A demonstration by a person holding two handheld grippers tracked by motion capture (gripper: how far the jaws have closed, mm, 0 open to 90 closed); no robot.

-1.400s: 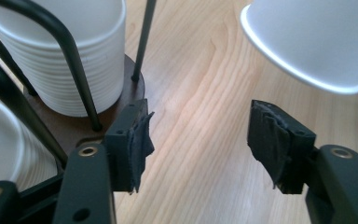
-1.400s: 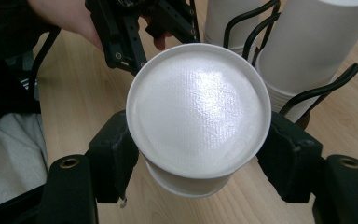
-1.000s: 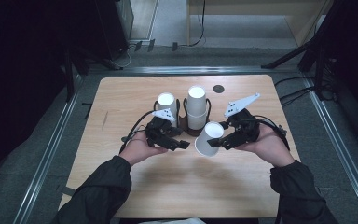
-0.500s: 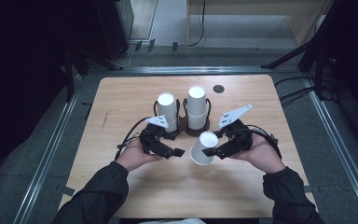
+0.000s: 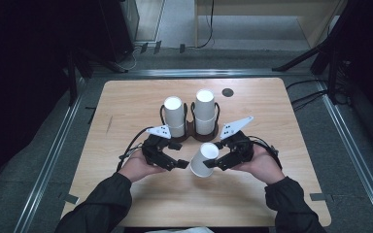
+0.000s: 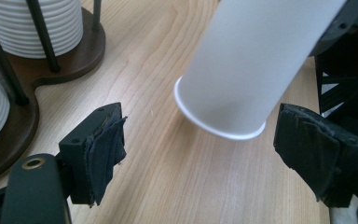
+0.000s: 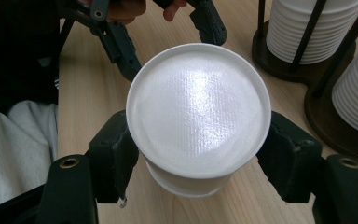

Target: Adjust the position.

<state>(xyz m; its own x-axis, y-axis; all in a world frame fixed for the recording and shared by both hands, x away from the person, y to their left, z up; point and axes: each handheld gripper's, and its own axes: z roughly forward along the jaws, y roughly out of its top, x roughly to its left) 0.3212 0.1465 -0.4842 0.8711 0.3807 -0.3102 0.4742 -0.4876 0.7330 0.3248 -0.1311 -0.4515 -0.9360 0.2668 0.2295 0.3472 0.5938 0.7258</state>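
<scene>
While the right tongs (image 5: pixel 217 164) clamp the white paper cup (image 5: pixel 204 159) upside down and tilted above the table (image 5: pixel 281 204), the left tongs (image 5: pixel 180 165), just opened wider, stand apart beside its rim without touching it.

Light wooden table (image 5: pixel 141 208), rounded corners, on a dark floor (image 5: pixel 354 160). Dark brown two-bay cup holder (image 5: pixel 190 130) just past centre toward 12 o'clock, one stack of white cups (image 5: pixel 174 115) per bay. Small dark disc (image 5: pixel 228 92) at 1 o'clock, near the far edge.
</scene>
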